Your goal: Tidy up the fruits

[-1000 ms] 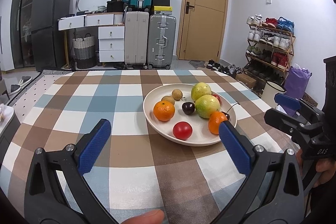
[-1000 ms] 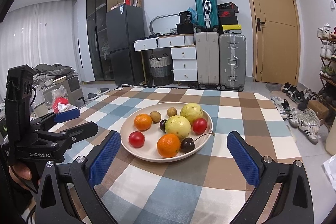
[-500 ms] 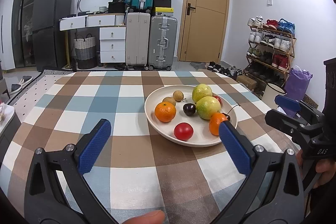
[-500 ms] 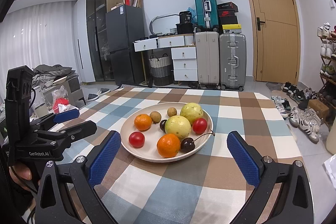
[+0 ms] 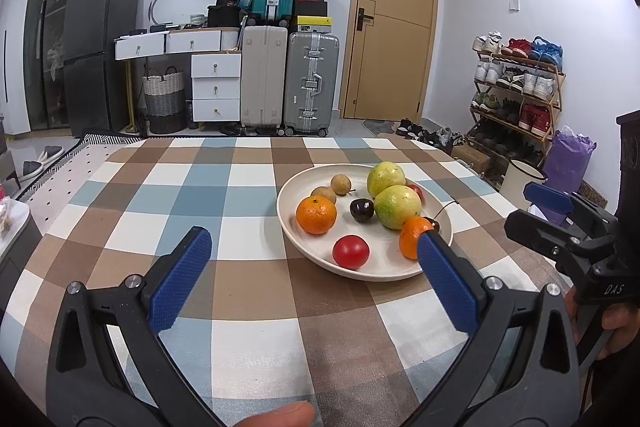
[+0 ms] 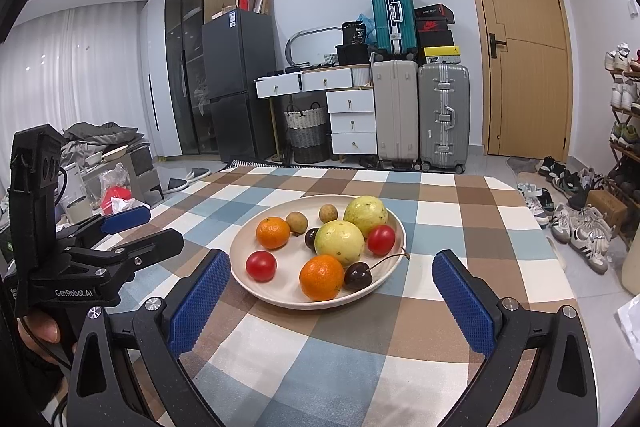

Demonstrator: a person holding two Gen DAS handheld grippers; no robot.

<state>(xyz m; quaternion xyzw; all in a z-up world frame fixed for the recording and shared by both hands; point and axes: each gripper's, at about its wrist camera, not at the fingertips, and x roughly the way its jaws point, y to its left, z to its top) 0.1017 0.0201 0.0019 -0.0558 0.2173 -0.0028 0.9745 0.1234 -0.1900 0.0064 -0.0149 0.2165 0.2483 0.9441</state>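
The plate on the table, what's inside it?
The plate holds two oranges, two green fruits, two red tomatoes, two cherries and two small brown fruits. Anything beneath the fruits is covered.

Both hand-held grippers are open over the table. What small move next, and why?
Probably ease the right hand-held gripper forward and down onto the near orange. It sits at the plate's front edge, right between the open jaws, with a cherry touching its right side.
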